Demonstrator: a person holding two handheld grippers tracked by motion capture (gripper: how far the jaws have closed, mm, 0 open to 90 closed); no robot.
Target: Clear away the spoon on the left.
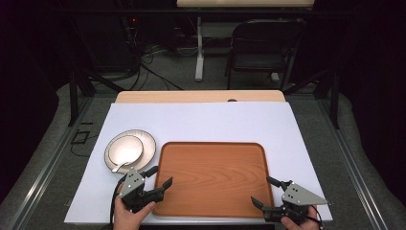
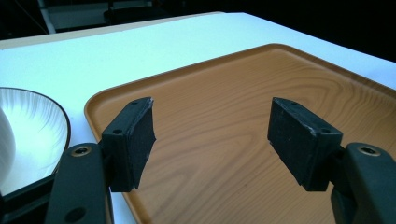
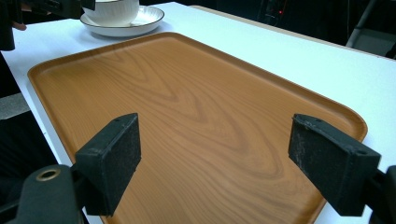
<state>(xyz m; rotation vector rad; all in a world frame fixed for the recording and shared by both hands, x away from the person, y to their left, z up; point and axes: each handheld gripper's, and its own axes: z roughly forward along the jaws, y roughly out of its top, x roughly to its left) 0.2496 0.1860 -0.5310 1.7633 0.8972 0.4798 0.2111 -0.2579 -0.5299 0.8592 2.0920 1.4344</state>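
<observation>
Looking from the high view:
Tray: the wooden tray (image 1: pixel 213 178) lies on the white table (image 1: pixel 201 120), near its front edge.
Left gripper: the left gripper (image 1: pixel 159 178) sits at the tray's near left corner, jaws apart, one over the tray's rim, nothing between them.
Right gripper: the right gripper (image 1: pixel 265 191) sits at the tray's near right corner, jaws apart and empty, tips over the tray's rim.
Cup: a white cup (image 1: pixel 124 151) stands on a saucer (image 1: pixel 147 143) just left of the tray, beyond the left gripper.

Left gripper view:
Jaws: spread wide, empty.
Tray: the tray (image 2: pixel 224 116) lies under and ahead of the jaws; its left rim runs beside the left jaw.
Saucer: the saucer (image 2: pixel 42 121) is left of the tray, apart from it.

Right gripper view:
Jaws: spread wide, empty.
Tray: the tray (image 3: pixel 187 107) stretches ahead between and below the jaws.
Cup: the cup (image 3: pixel 114 9) on its saucer (image 3: pixel 147 21) lies past the tray's far corner.
</observation>
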